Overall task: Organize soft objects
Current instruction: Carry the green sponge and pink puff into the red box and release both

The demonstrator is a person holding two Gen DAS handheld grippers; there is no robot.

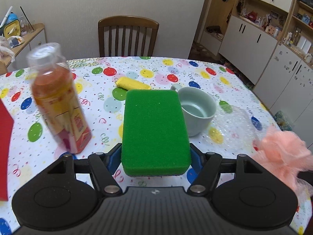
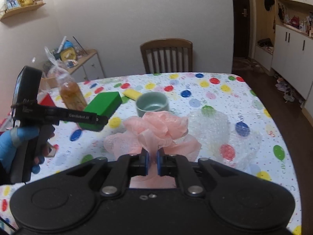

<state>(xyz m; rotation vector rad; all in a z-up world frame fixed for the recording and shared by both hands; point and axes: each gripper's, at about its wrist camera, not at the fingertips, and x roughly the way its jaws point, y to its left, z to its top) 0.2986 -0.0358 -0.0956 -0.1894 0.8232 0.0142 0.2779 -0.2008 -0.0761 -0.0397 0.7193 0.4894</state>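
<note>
My left gripper (image 1: 156, 156) is shut on a green sponge (image 1: 155, 131) and holds it flat above the table; it also shows in the right wrist view (image 2: 101, 110). My right gripper (image 2: 152, 161) is shut on a pink mesh bath pouf (image 2: 156, 133), which also shows at the right edge of the left wrist view (image 1: 281, 152). A yellow sponge (image 1: 133, 83) lies on the table beyond the green one. A sheet of bubble wrap (image 2: 221, 129) lies on the table to the right of the pouf.
An orange drink bottle (image 1: 58, 105) stands left of the green sponge. A pale green cup (image 1: 197, 110) stands just right of it. A red object (image 1: 4, 152) is at the left edge. A wooden chair (image 1: 128, 37) stands behind the balloon-print tablecloth (image 1: 195, 72).
</note>
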